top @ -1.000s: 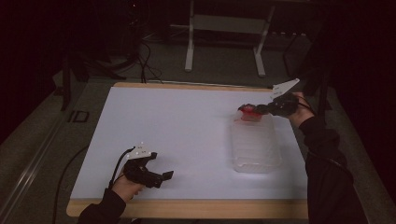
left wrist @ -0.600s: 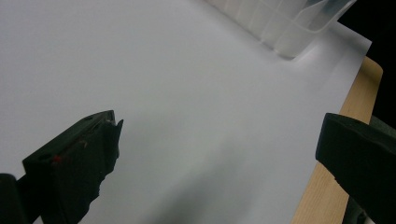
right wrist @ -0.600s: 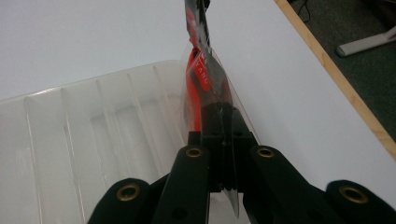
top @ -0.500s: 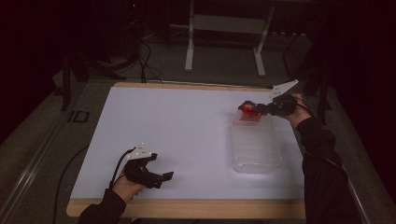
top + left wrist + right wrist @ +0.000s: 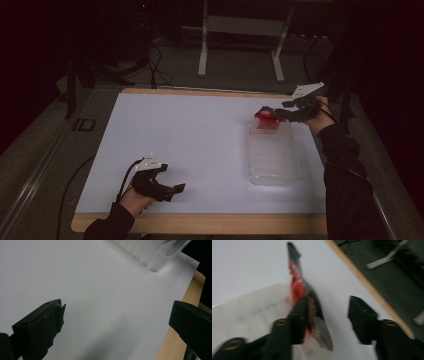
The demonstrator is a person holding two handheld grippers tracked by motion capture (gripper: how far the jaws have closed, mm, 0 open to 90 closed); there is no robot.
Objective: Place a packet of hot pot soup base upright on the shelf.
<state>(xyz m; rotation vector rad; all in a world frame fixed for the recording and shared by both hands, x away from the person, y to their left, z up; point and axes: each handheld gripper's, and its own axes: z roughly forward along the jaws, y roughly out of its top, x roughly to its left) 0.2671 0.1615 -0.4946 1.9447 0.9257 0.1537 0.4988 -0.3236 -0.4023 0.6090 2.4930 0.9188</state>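
At the far right of the white desk (image 5: 200, 140), the right claw (image 5: 324, 315) hovers over the far end of a clear plastic bin (image 5: 274, 152), its jaws apart, a red-and-black packet (image 5: 305, 302) lying against one jaw; near the desk's front edge, the left claw (image 5: 176, 189) rests low, jaws spread wide and empty.

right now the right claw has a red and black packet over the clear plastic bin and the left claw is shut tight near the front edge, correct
Not quite: the left claw is open, its jaws wide apart over the bare white table in the left gripper view. The rest holds: the right claw has the red and black packet over the clear plastic bin.
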